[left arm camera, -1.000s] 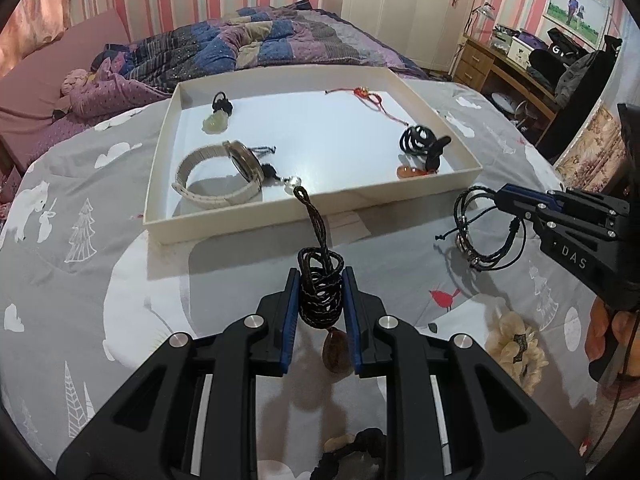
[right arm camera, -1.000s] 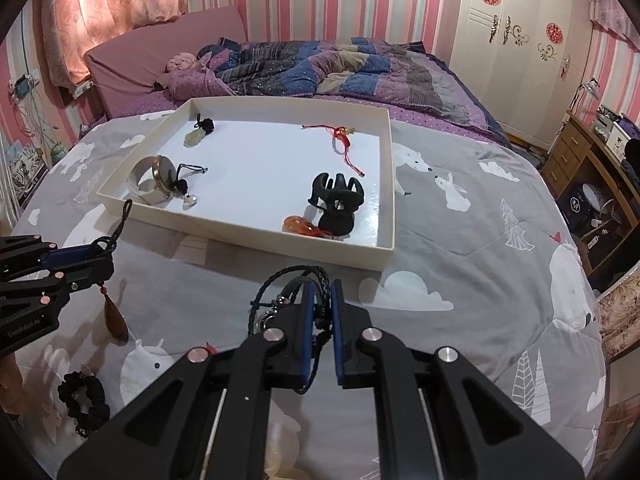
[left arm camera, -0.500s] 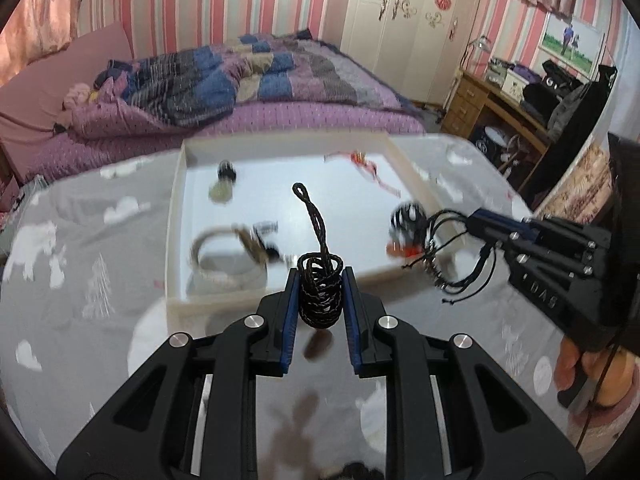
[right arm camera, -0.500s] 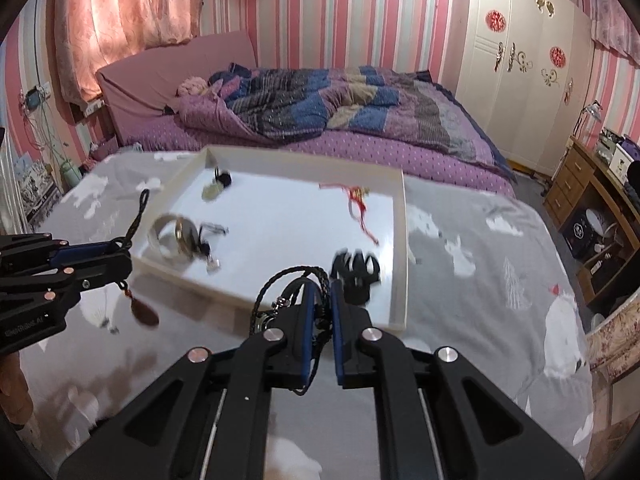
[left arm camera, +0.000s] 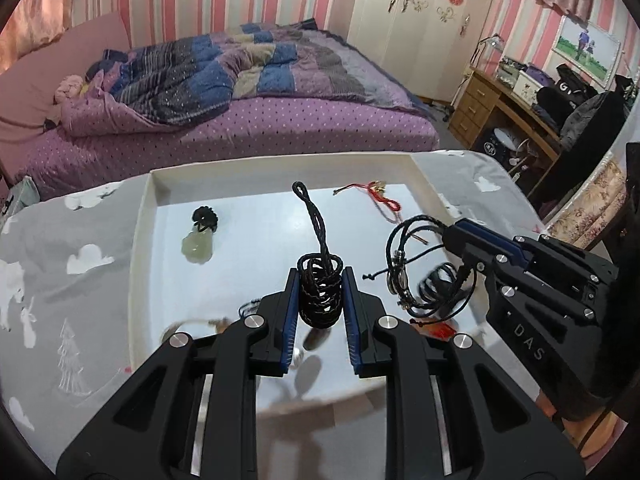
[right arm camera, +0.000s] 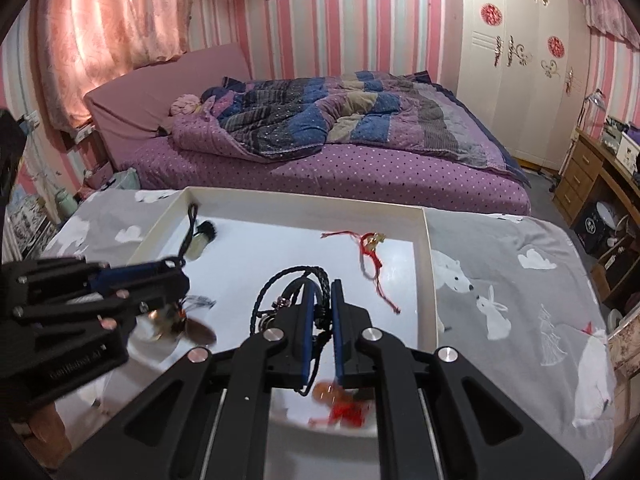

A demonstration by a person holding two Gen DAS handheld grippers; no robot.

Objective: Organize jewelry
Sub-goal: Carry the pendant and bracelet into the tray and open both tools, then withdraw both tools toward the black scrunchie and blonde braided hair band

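My left gripper (left arm camera: 320,300) is shut on a coiled black braided cord necklace (left arm camera: 320,292) and holds it above the white tray (left arm camera: 138,248); its brown pendant hangs blurred below. My right gripper (right arm camera: 322,308) is shut on a bundle of black cord bracelets (right arm camera: 288,292), also above the tray (right arm camera: 426,280); the bundle shows in the left wrist view (left arm camera: 416,276). In the tray lie a pale green pendant with a black knot (left arm camera: 198,240), a red string bracelet (right arm camera: 370,256) and an orange-and-red charm (right arm camera: 336,400).
The tray sits on a grey animal-print cloth (right arm camera: 512,300). A purple bed with a striped quilt (right arm camera: 340,120) stands behind. A wooden desk (left arm camera: 512,116) is at the right. A watch in the tray is blurred under the left gripper (left arm camera: 192,326).
Both grippers have moved forward from the cloth in front of the tray to above the tray's inside, each still holding its cord jewelry.
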